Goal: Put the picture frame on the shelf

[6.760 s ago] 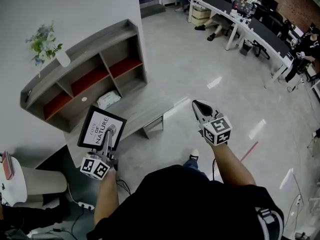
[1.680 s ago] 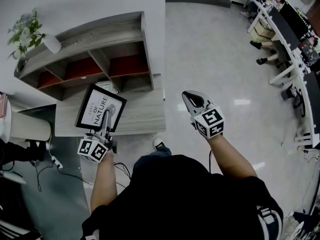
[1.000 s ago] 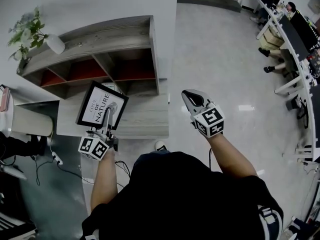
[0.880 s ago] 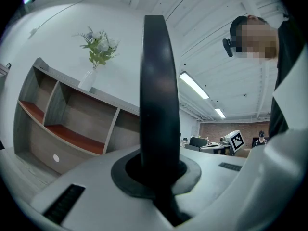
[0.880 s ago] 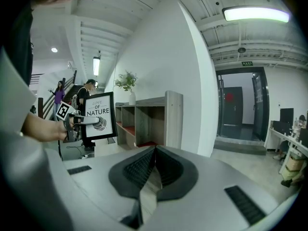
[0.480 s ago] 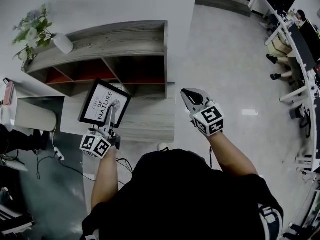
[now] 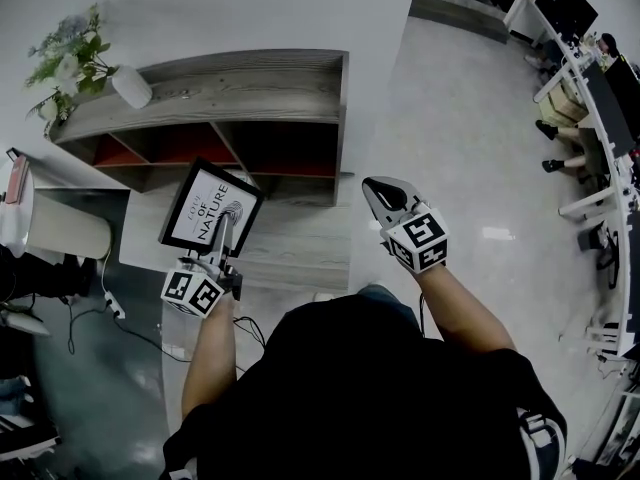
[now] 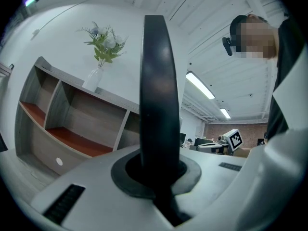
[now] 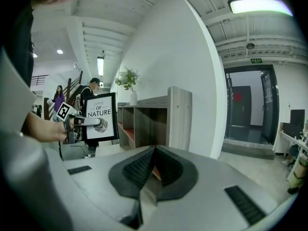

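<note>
The left gripper [image 7: 222, 230] was clamped on the picture frame [image 7: 210, 208], its jaws closed across the middle of the lower edge. In the left gripper view the frame [image 8: 156, 95] stood edge-on between the pads and rose straight out of them. The frame hung in the air in front of the shelf [image 7: 230, 98], over the low wooden platform [image 7: 290, 243], touching neither. Its printed face was turned toward the person. The right gripper [image 7: 380, 193] was held apart to the side with its jaws together on nothing.

Handling, as a judgement: the frame looked stiff, flat and light. The smooth black moulding offered little friction, and the front may be glazed and so breakable. A hold on one thin edge leaves the rest free to swing about the pads. The centre of the lower edge is the sound grip point. The frame should be kept upright and set down base first, without knocking the shelf dividers or the vase of flowers [image 7: 130, 86].
</note>
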Available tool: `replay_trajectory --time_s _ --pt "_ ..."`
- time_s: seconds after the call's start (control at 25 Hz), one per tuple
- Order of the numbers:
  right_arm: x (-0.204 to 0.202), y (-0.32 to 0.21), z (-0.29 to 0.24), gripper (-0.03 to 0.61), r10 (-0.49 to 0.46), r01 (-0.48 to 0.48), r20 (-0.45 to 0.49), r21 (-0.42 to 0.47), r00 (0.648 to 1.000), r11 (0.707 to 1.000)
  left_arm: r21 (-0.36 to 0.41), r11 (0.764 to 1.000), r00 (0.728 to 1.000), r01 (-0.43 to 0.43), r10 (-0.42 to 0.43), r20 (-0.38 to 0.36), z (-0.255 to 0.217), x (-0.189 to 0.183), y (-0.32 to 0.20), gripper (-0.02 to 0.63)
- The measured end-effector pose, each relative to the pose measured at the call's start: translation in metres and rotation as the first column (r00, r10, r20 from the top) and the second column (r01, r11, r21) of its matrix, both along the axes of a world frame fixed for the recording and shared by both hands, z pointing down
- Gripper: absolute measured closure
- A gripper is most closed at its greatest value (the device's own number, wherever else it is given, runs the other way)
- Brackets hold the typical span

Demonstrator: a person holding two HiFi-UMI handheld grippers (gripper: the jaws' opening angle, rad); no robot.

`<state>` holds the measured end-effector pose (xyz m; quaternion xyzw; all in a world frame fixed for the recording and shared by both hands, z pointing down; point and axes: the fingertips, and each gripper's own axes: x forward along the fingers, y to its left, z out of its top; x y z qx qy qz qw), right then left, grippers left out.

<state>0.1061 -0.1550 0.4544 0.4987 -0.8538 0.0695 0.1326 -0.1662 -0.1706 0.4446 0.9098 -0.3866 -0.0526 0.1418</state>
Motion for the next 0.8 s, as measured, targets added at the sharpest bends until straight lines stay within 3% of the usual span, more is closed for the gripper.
replay_trajectory --time_s 0.8 --pt "0.018 -0.036 0.009 0.565 -0.131 0.13 -0.032 -0.022 0.991 0.991 -0.013 0.982 0.981 0.186 -0.186 0.047 0.025 0.006 -0.014 0.586"
